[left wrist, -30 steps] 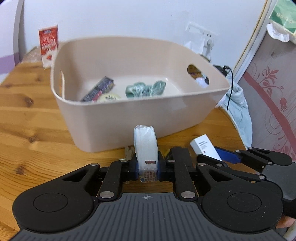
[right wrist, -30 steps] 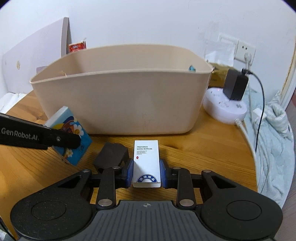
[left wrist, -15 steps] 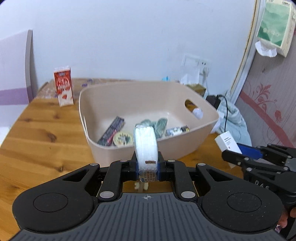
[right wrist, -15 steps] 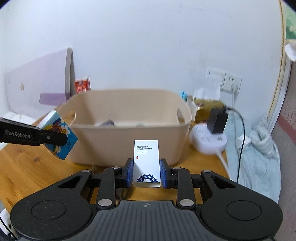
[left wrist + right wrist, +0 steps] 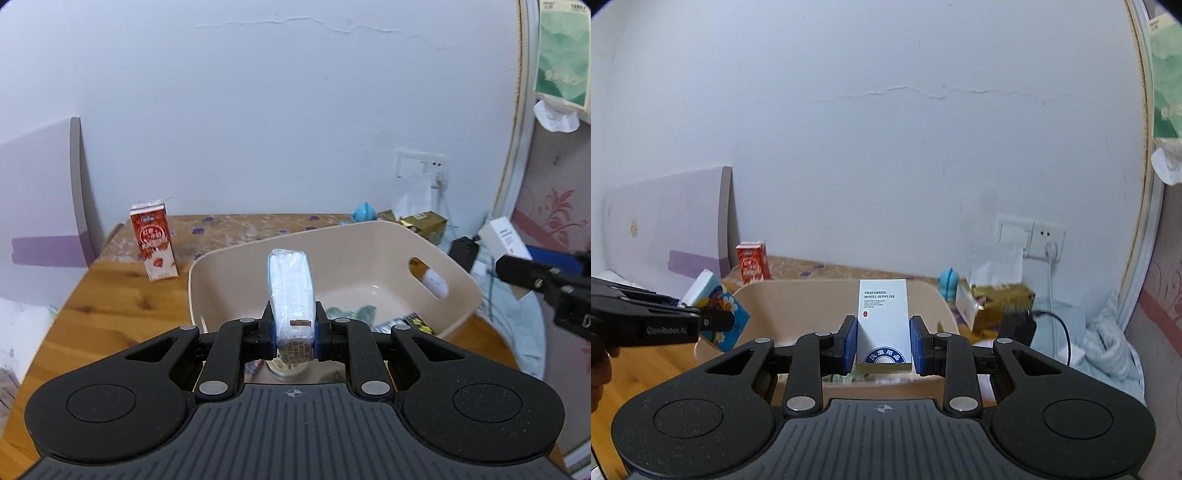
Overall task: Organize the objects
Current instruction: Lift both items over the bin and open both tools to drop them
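Overhead, both tongs clamped (tissue pack (image 5: 291,291) left, white box (image 5: 883,325) right); beige bin (image 5: 461,280) with wrappers.

The wooden table (image 5: 122,302) carries a beige bin (image 5: 458,288) — and a red carton (image 5: 153,240).

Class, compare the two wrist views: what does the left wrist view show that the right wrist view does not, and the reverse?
Only the left wrist view shows the bin's floor with green packets lying in it, and its side handle hole.

Only the right wrist view shows the tissue pack's blue flowered face and the black charger.

Both show the beige bin, the red carton, the wall socket, and each gripper shut on its item: left gripper, right gripper on the white hotel supplies box.
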